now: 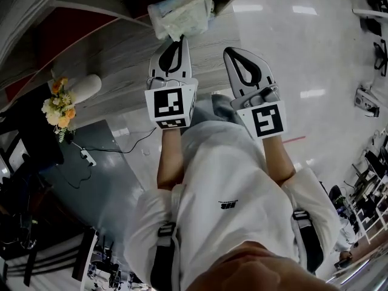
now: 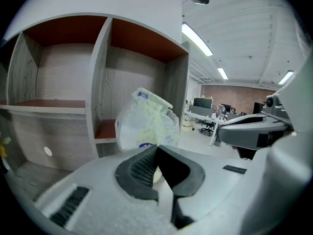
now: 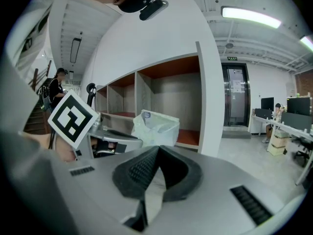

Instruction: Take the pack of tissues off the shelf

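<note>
Pale, crinkly plastic pack of tissues (image 1: 180, 14) | hangs just before grey wooden shelf (image 2: 100, 72), edge pinched in closed left hand-held gripper (image 1: 180, 39) | right hand-held gripper (image 1: 234, 53) closed, empty | thin grip seems weak: pull away slowly, no swinging

- Head view: looks steeply down from above the person's chest, along both forearms, onto the left gripper (image 1: 179, 41), the right gripper (image 1: 233, 53) and the shelf (image 1: 109, 47).
- Left gripper view: sits just behind its own fingers (image 2: 142, 173), faces the shelf compartments from close by.
- Right gripper view: faces the same shelf from farther back and to the right.
- Shared by all three: the pack of tissues (image 1: 182, 14).
</note>
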`<state>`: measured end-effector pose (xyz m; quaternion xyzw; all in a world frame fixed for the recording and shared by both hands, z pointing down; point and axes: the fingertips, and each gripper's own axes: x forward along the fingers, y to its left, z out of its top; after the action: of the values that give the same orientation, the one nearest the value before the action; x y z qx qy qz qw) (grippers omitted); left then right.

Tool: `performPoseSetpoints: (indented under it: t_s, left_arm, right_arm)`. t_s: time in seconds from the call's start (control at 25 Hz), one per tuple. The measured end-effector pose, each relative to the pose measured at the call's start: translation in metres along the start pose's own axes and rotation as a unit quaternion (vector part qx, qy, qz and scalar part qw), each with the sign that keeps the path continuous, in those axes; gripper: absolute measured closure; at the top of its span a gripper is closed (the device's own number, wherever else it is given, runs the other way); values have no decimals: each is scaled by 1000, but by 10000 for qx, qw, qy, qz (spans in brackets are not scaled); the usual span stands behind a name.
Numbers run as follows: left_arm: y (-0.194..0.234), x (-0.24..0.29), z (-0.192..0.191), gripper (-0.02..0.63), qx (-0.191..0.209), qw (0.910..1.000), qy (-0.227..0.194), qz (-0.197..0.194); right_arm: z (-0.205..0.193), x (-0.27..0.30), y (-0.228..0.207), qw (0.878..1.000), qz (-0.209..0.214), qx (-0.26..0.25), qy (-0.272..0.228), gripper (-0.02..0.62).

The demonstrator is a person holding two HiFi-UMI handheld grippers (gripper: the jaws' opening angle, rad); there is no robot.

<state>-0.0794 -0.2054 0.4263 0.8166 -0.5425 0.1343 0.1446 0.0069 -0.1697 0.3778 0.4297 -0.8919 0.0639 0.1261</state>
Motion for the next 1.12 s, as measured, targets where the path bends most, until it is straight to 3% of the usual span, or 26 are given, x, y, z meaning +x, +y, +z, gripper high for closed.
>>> performPoseSetpoints:
  t_s: [1.12]
  left_arm:
    - [-16, -24, -104, 578, -416, 9970, 656, 64]
  right_arm:
    - [-86, -1, 16, 9975, 313, 231, 588, 571]
